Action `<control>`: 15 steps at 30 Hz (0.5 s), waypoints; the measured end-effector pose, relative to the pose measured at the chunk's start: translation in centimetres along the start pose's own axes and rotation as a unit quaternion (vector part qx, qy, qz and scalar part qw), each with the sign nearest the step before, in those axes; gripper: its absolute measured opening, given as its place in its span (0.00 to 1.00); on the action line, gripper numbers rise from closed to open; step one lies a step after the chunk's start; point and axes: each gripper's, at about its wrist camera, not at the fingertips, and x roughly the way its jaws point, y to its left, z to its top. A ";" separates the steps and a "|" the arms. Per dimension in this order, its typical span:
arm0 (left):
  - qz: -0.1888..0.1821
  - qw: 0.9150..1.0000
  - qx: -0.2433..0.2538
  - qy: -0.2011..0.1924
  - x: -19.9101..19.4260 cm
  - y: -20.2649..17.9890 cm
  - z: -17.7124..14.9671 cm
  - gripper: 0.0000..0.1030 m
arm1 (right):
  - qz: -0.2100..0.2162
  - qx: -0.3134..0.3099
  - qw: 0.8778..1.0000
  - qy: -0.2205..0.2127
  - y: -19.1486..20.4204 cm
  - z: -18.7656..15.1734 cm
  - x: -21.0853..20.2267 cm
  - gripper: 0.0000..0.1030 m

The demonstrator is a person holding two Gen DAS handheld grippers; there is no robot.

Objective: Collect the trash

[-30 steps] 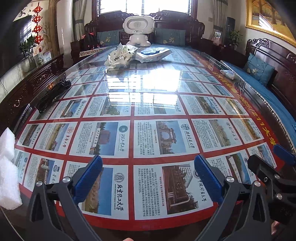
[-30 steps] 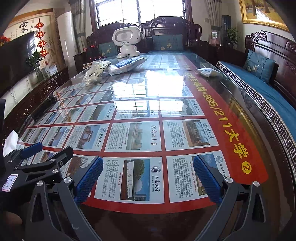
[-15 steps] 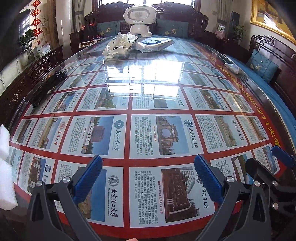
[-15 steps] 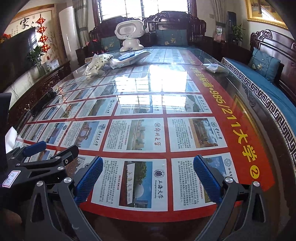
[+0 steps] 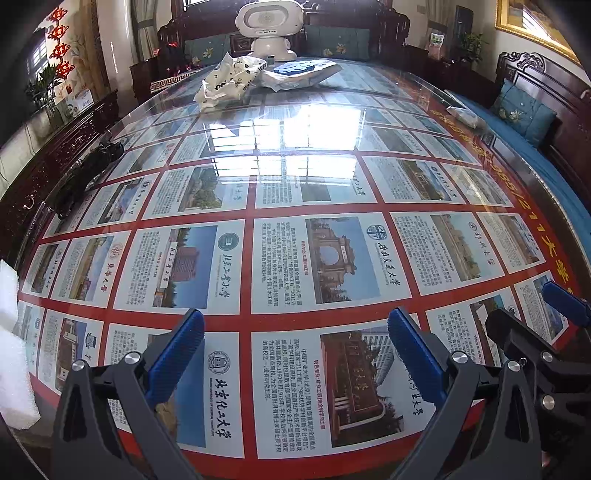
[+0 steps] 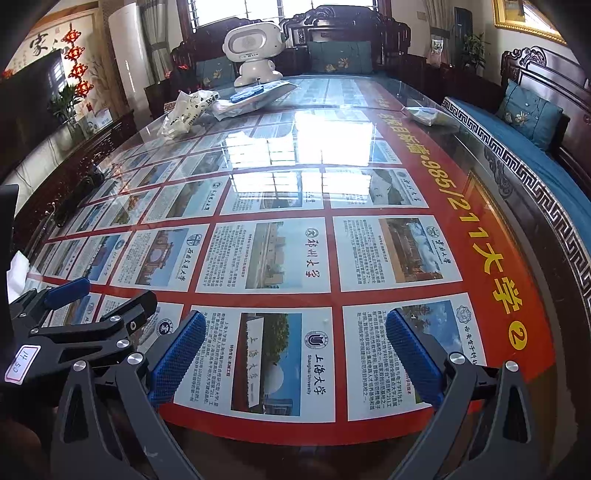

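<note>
A crumpled white bag with dark print [image 5: 229,83] [image 6: 186,114] lies at the far end of the long glass-topped table [image 5: 295,147]. Beside it rests a flat white and blue plastic package [image 5: 301,72] [image 6: 255,98]. A small clear wrapper [image 5: 463,115] [image 6: 424,114] sits near the right edge. White foam pieces [image 5: 13,369] lie at the near left corner. My left gripper [image 5: 295,325] hovers open over the near end, holding nothing. My right gripper [image 6: 295,326] is open and empty too, beside the left one.
A white toy robot [image 5: 269,27] stands at the far end. A black cable bundle [image 5: 88,173] lies along the left edge. A carved wooden bench with blue cushions [image 6: 532,110] runs along the right. A dark sideboard [image 5: 48,147] lines the left wall.
Both grippers have moved forward over the table and tilted slightly down; the far trash appears larger. Both stay open.
</note>
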 end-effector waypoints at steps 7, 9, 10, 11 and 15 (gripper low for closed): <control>0.000 1.000 -0.006 0.000 0.1 0.4 0.1 0.96 | 0.001 0.013 1.000 0.014 -0.3 0.1 0.6 0.92; 0.001 1.000 -0.005 0.000 0.1 0.4 0.1 0.96 | 0.003 0.019 1.000 0.020 -0.5 0.1 0.8 0.92; 0.000 1.000 -0.006 0.000 0.1 0.4 0.1 0.96 | 0.001 0.019 1.000 0.020 -0.5 0.1 0.8 0.92; 0.001 1.000 -0.005 0.000 0.1 0.4 0.1 0.96 | 0.001 0.019 1.000 0.020 -0.5 0.2 0.8 0.92; 0.005 1.000 -0.003 0.001 0.1 0.3 0.1 0.96 | -0.002 0.017 1.000 0.021 -0.5 0.2 0.7 0.92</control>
